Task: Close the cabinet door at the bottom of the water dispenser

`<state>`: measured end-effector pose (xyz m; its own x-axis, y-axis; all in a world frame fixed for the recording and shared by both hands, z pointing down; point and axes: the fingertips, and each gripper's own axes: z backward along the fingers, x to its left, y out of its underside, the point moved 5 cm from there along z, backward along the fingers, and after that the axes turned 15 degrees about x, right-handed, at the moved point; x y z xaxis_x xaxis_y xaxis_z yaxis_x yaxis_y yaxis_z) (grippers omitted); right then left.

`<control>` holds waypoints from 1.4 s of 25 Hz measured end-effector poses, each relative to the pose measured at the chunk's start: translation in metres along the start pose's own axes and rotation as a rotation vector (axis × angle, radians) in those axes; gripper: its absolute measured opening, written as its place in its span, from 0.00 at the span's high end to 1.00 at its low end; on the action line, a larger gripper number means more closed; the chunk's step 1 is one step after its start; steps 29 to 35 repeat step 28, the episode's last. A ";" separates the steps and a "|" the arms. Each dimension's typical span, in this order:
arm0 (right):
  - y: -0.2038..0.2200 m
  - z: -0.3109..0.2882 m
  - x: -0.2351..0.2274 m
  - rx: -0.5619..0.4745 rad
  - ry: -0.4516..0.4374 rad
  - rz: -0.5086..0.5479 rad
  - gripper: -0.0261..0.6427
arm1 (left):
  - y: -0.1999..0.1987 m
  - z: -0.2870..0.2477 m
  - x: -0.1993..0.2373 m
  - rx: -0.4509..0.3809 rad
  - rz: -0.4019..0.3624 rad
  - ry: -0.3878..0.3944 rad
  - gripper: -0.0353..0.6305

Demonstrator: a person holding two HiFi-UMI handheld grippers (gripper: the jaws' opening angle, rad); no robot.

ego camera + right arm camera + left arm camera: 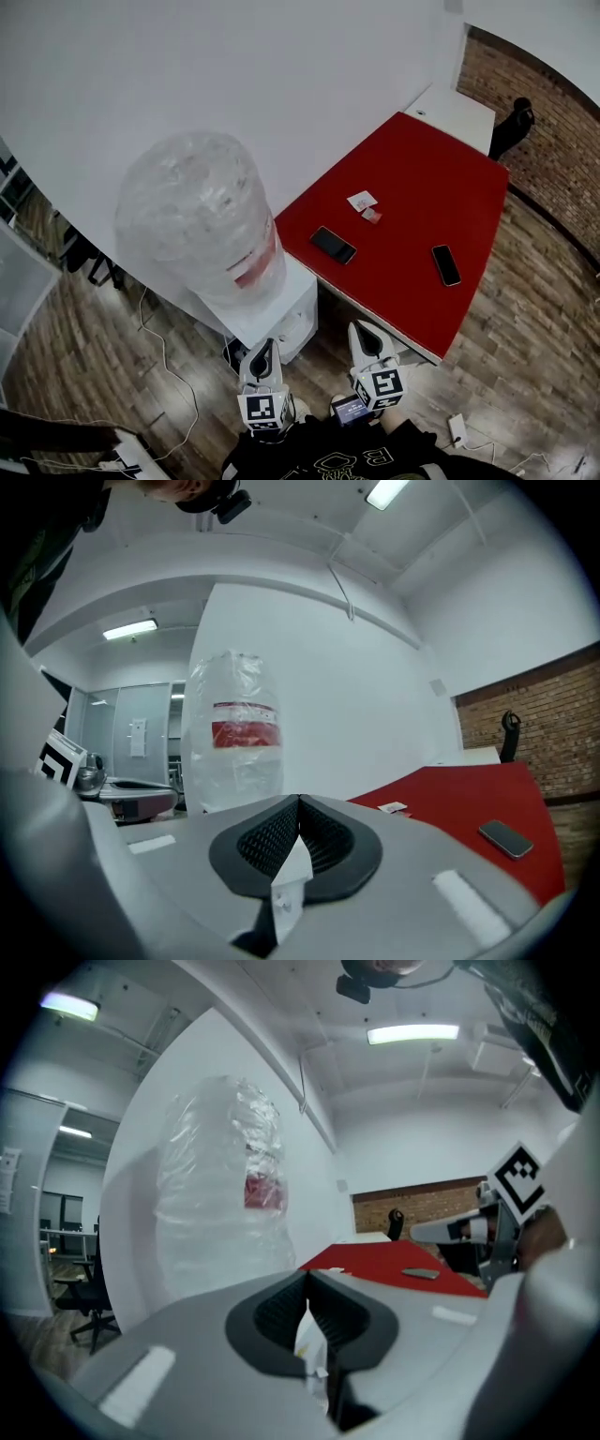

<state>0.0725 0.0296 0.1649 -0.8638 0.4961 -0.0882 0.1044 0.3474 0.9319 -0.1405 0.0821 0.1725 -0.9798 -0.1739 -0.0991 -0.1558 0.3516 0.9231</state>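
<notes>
Fingers (pixel 274 1316) closed tight on nothing, left gripper (pixel 262 362) and right gripper (pixel 364 343) alike. Held at six o'clock of the water dispenser (pixel 279 314); cabinet door out of sight below. Likely not yet started, whole push left to do.

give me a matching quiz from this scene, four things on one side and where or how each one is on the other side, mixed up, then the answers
Things:
1. water jug
2. paper slip
3. left tongs
4. brick wall

Place or state:
a. shut, nothing held
b. standing on the white dispenser
c. lying on the red table
d. past the table, at the head view's right edge

Pairs: 1-b, 2-c, 3-a, 4-d
</notes>
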 end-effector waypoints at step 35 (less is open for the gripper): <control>-0.015 -0.011 0.010 -0.026 0.026 -0.008 0.96 | -0.024 -0.015 0.012 -0.048 -0.033 0.023 0.94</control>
